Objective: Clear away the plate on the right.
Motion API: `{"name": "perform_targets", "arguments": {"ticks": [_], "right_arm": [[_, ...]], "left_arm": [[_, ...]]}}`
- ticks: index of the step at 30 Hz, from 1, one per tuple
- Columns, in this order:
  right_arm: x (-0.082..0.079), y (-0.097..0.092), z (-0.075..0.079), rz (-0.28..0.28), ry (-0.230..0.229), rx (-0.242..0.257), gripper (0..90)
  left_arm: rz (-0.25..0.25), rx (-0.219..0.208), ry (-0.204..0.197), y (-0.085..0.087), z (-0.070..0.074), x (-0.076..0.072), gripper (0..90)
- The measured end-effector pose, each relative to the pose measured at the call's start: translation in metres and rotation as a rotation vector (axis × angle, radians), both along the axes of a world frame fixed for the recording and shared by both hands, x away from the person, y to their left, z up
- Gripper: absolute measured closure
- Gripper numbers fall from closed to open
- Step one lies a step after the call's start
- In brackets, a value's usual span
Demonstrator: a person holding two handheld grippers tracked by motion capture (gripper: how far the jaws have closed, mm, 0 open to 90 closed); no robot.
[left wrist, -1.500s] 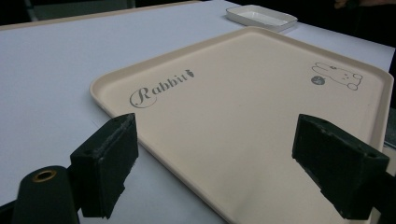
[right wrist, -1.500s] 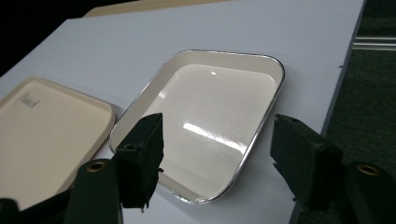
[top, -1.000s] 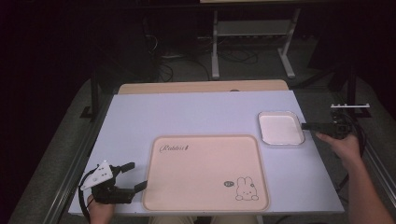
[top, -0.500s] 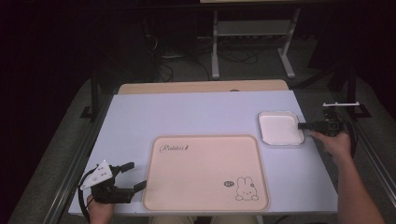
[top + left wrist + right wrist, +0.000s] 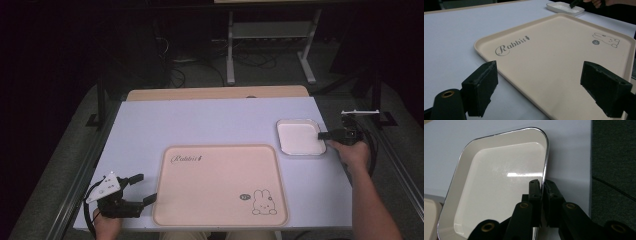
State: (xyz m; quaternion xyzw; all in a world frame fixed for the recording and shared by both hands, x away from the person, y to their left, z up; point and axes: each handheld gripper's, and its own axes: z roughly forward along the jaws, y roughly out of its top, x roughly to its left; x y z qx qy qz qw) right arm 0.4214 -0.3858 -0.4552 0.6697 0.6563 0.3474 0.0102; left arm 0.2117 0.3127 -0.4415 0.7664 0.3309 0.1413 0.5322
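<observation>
right hand-held gripper (image 5: 543,185) clenched on white dish (image 5: 298,137) rim, right of frame | left hand-held gripper (image 5: 140,189) released, lower left, beside pink tray (image 5: 219,185) | all on desk (image 5: 200,122)

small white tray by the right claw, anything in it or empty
Empty. The small white tray shows only a bare glossy bottom in the right gripper view, and the right claw is shut on its rim.

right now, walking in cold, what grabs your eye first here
The large beige rectangular plastic tray with a rabbit drawing lies on the near half of the pale lilac table. At its far right sits a small white enamel dish, its rim pinched by the shut right tongs. The left tongs hover open at the tray's near left corner.
</observation>
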Motion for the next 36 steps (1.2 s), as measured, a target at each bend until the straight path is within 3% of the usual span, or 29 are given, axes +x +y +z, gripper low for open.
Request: {"name": "perform_targets", "arguments": {"ticks": [13,21,25,36], "right_arm": [[-0.005,0.005,0.003,-0.103,0.008,-0.016,88.6],[-0.016,-0.003,0.005,-0.152,-0.019,0.061,88.6],[-0.025,-0.01,0.007,-0.18,-0.045,0.131,88.6],[-0.054,-0.019,0.011,-0.194,-0.053,0.175,88.6]], "left_arm": [[0.002,-0.016,-0.014,0.002,0.002,-0.001,13.9],[-0.001,-0.017,-0.018,0.002,0.002,-0.001,14.0],[-0.003,-0.021,-0.017,0.002,0.002,-0.001,13.9],[-0.004,-0.024,-0.017,0.002,0.003,0.0,14.0]]}}
